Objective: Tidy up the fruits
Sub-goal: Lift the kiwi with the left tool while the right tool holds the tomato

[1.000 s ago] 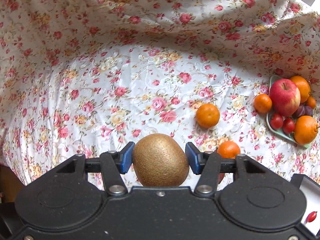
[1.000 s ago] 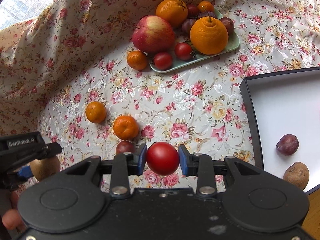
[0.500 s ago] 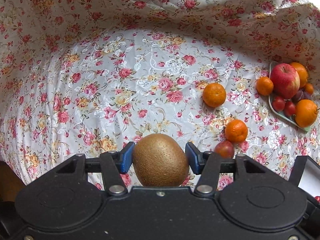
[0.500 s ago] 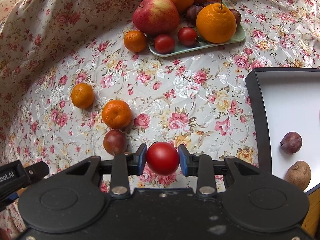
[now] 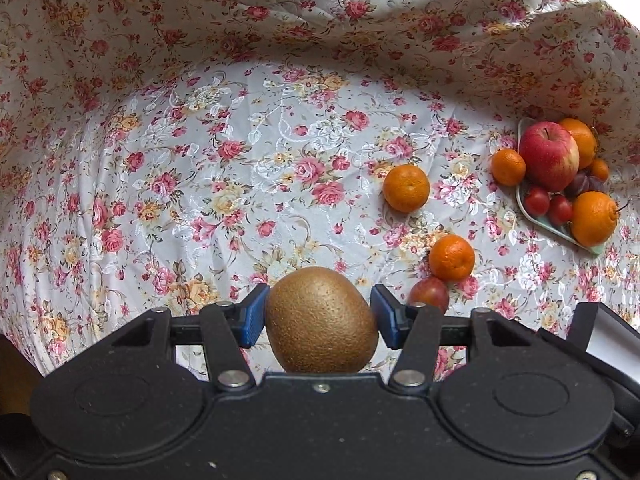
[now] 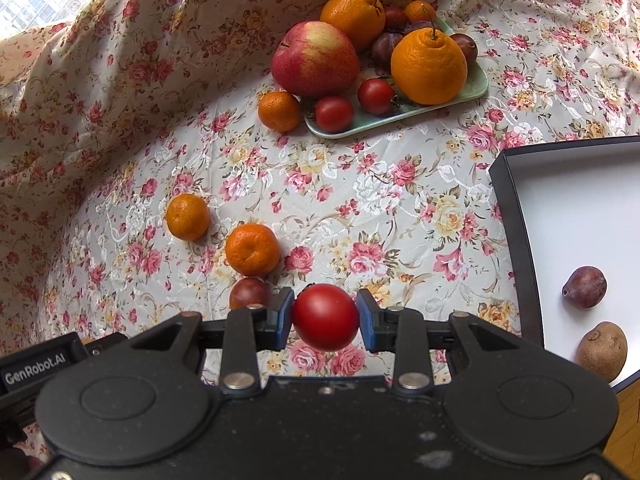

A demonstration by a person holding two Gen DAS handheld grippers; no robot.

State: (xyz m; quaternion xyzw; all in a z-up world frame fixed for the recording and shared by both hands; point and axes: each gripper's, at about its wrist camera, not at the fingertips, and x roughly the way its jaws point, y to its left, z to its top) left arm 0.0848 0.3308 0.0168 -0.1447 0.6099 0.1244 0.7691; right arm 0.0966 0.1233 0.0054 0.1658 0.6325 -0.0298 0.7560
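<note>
My left gripper [image 5: 318, 318] is shut on a brown kiwi [image 5: 321, 320], held above the floral cloth. A red tomato [image 6: 325, 316] sits pinched between the blue pads of my right gripper [image 6: 325, 317]. Two mandarins [image 6: 187, 216] [image 6: 252, 249] and a dark plum [image 6: 249, 293] lie on the cloth just beyond the right gripper. A green plate [image 6: 478, 88] at the back holds an apple [image 6: 315, 58], oranges, tomatoes and plums. A white box [image 6: 576, 216] at the right holds a plum [image 6: 584, 287] and a kiwi [image 6: 601, 351].
A third mandarin [image 6: 279, 111] rests against the plate's left edge. The floral cloth [image 5: 240, 152] rises in folds at the back and left. The left gripper's body [image 6: 36, 364] shows at the lower left of the right wrist view. The box's dark rim [image 6: 516, 236] stands above the cloth.
Both views have shifted slightly over the cloth; the plum near the mandarins has come into the left wrist view. Both grips are unchanged.
</note>
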